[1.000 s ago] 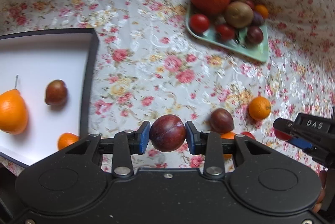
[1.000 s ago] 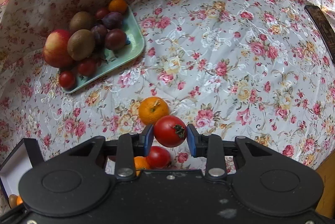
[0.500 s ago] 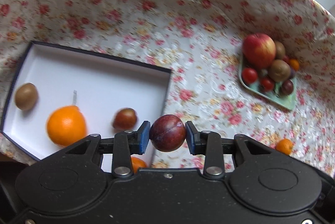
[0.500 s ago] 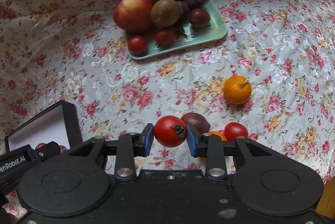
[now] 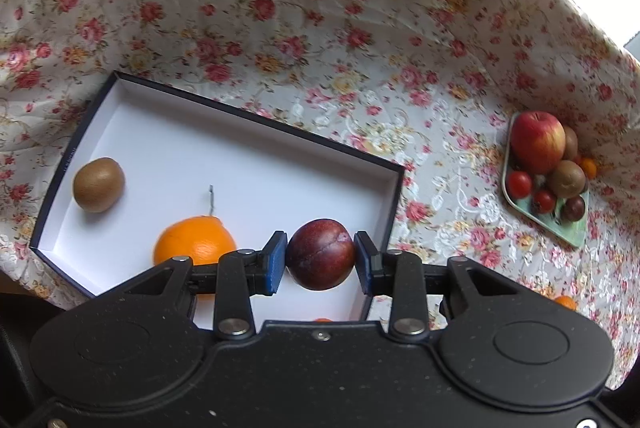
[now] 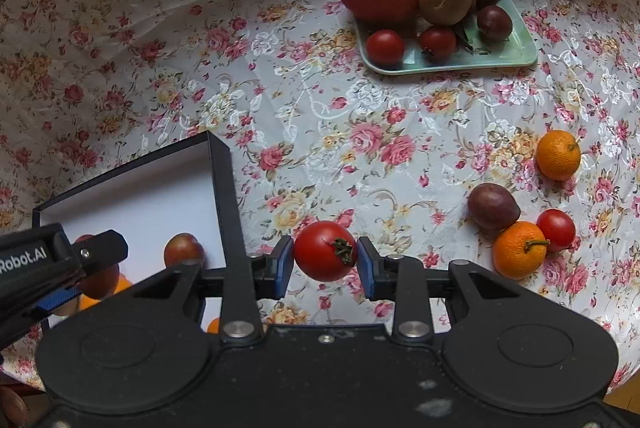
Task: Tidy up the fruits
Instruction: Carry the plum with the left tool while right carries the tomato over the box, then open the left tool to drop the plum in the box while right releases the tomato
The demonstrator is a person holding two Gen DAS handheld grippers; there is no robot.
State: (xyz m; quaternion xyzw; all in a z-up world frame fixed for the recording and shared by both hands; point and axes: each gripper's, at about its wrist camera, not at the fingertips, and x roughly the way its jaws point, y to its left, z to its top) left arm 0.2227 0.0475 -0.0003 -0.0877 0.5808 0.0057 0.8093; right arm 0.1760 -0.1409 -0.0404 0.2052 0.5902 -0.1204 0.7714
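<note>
Left claw [image 5: 320,255] clamped on plum [image 5: 320,254], over box [image 5: 394,204] near its right wall. Lower before releasing, clear of orange [image 5: 195,245]. Right claw [image 6: 325,252] grips tomato [image 6: 325,251] above worktop; follow after.

Both grippers loaded, both clamped tight

The black two-finger left gripper [image 5: 320,255] with blue pads pinches a dark red round plum [image 5: 321,254] squarely between its fingers, held level; from the right wrist view its finger [image 6: 102,252] pokes in at the left edge. The matching black right gripper [image 6: 324,251] grips a glossy red tomato [image 6: 324,251], pads pressed on both sides.
</note>
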